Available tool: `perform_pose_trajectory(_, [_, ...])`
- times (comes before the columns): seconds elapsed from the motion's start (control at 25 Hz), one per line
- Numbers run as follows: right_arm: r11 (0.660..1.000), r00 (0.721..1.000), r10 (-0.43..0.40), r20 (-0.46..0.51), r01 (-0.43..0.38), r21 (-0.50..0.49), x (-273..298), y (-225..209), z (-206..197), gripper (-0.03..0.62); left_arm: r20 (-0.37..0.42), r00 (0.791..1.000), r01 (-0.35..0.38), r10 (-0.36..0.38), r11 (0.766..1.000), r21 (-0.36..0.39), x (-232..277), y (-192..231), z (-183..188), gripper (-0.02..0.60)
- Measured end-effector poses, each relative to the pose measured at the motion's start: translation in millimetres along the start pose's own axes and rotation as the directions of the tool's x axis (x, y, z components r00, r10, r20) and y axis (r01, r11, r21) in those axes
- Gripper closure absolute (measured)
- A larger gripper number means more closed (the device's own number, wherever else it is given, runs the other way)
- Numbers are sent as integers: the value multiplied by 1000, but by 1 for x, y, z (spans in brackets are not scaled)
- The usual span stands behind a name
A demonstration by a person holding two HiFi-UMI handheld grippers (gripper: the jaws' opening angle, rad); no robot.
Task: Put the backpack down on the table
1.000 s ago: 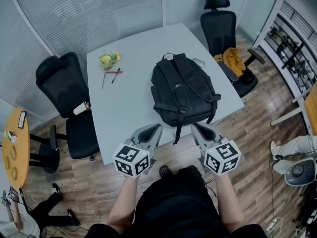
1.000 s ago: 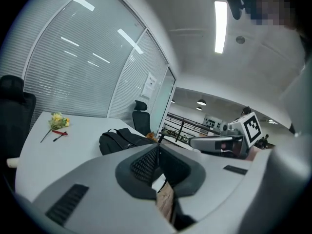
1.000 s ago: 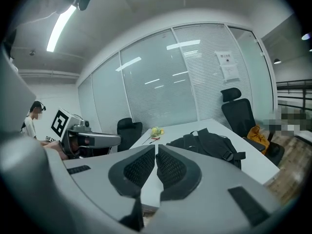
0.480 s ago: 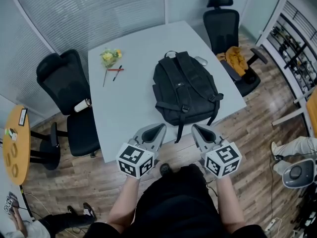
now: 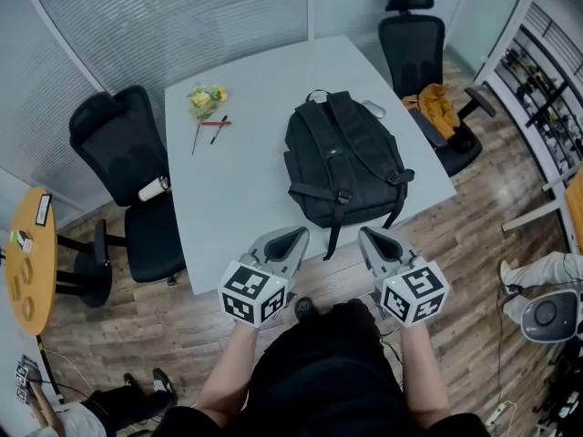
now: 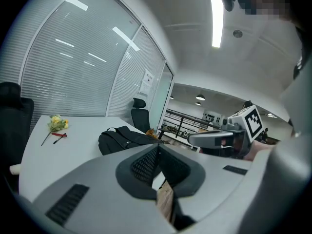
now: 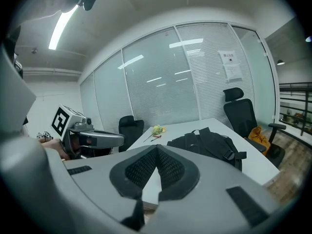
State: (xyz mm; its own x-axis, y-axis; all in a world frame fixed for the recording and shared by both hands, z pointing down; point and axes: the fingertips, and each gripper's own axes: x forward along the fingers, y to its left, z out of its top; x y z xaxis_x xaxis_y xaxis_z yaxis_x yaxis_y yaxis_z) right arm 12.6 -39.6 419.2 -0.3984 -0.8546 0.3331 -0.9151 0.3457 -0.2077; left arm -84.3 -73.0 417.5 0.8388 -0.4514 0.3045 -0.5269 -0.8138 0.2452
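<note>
The black backpack (image 5: pixel 342 158) lies flat on the white table (image 5: pixel 232 198), straps up, its bottom end near the table's front edge; it also shows as the backpack (image 6: pixel 124 137) and the backpack (image 7: pixel 207 143) in the two gripper views. My left gripper (image 5: pixel 296 236) hovers just off the front edge, shut, nothing between its jaws. My right gripper (image 5: pixel 368 235) sits beside it, also shut and empty, close to a dangling strap (image 5: pixel 332 240). Neither touches the bag.
A yellow flower (image 5: pixel 204 97) and a red pen (image 5: pixel 210 124) lie at the table's far left. Black office chairs stand at the left (image 5: pixel 123 167) and at the far right (image 5: pixel 412 36), the latter beside an orange cloth (image 5: pixel 437 107). A round wooden side table (image 5: pixel 29 262) stands far left.
Both grippers stay in place near the table's front edge. The head view has shifted slightly, and the person at the bottom left has moved.
</note>
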Motion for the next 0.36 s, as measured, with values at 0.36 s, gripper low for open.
perform_pose_trajectory(0.36, [1000,1000,5,-16,-5,-1,0,-1,-4,586,-22,1000,-7,7,1000,2,2,-1,-4,581])
